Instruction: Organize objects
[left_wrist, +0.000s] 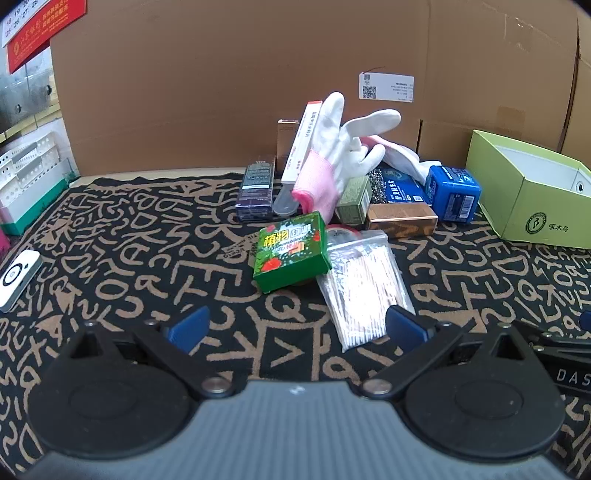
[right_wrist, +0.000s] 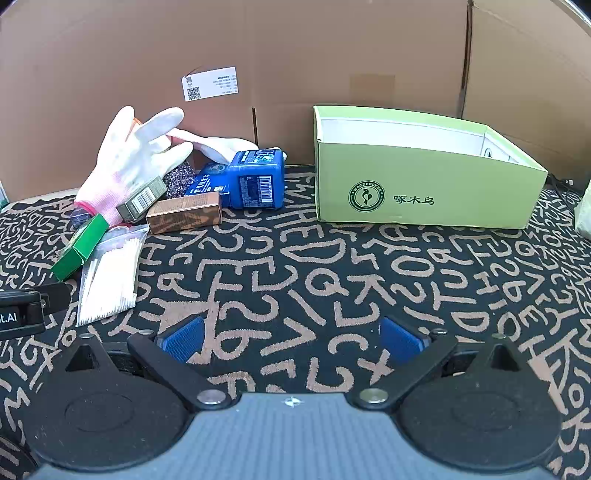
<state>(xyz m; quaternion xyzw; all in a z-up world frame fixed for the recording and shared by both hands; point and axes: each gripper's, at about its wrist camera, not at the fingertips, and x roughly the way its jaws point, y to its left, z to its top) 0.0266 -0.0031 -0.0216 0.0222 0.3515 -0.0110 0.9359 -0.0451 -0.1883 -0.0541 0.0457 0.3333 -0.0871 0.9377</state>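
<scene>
I have both grippers hovering over the table (right_wrist: 332, 258), which is draped in a woven black cloth covered with tan letter shapes. My left gripper (left_wrist: 295, 328) has its ribbed blue fingers (left_wrist: 186, 326) spread wide with nothing between them; one tip overlaps the near end of a clear zip bag of cotton swabs (left_wrist: 364, 288) in the view. My right gripper (right_wrist: 291, 339) is likewise wide apart and bare over the cloth.

The clutter sits toward the back edge, against a corrugated cardboard wall (left_wrist: 221, 92): a glossy green carton (left_wrist: 291, 254) leaning on the swab bag, a copper-toned box (left_wrist: 400, 219), a squat blue box (left_wrist: 452, 192) with a barcode, an olive box (left_wrist: 354, 199), a dark purple box (left_wrist: 255, 188), and a limp white knit glove (left_wrist: 343, 147) with a pink cuff draped over them. An open, rectangular lime-green cardboard box (right_wrist: 424, 192) stands at the back right, well apart from the pile.
</scene>
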